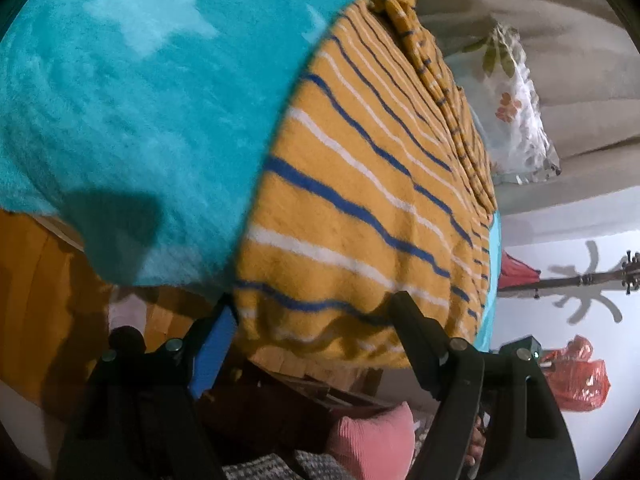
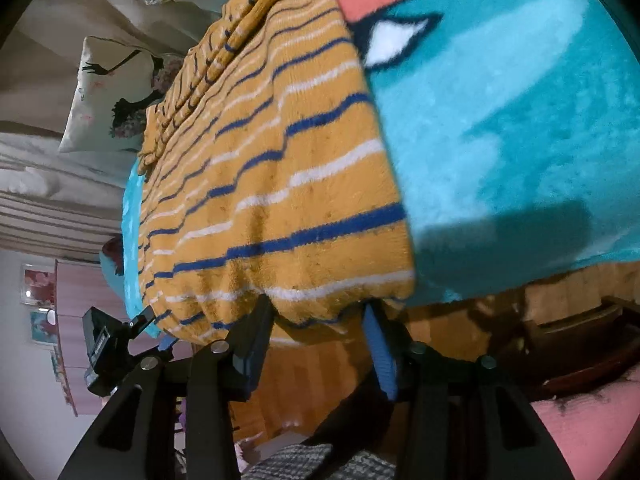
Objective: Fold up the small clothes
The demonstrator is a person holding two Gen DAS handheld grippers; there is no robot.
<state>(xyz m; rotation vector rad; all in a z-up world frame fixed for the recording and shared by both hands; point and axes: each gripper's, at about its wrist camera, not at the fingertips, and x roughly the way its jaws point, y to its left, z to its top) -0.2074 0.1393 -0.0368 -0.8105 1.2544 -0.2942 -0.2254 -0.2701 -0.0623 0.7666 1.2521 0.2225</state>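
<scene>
A small yellow knit garment with blue and white stripes (image 1: 360,184) lies on a turquoise fleece blanket (image 1: 120,120), its near hem hanging over the blanket's edge. My left gripper (image 1: 316,312) is open, its fingers on either side of the hem. In the right wrist view the same striped garment (image 2: 280,184) lies on the blanket (image 2: 500,140). My right gripper (image 2: 320,312) is open, its fingers at the hem's edge, one on each side of a stretch of it. A folded sleeve lies along the garment's far side.
Floral cushions (image 1: 516,120) lean on a beige sofa (image 1: 580,80) beyond the garment. A red plastic bag (image 1: 580,376) and a guitar neck (image 1: 580,280) are by the wall. Orange wood (image 2: 312,380) shows below the blanket's edge. The left gripper (image 2: 104,344) shows in the right view.
</scene>
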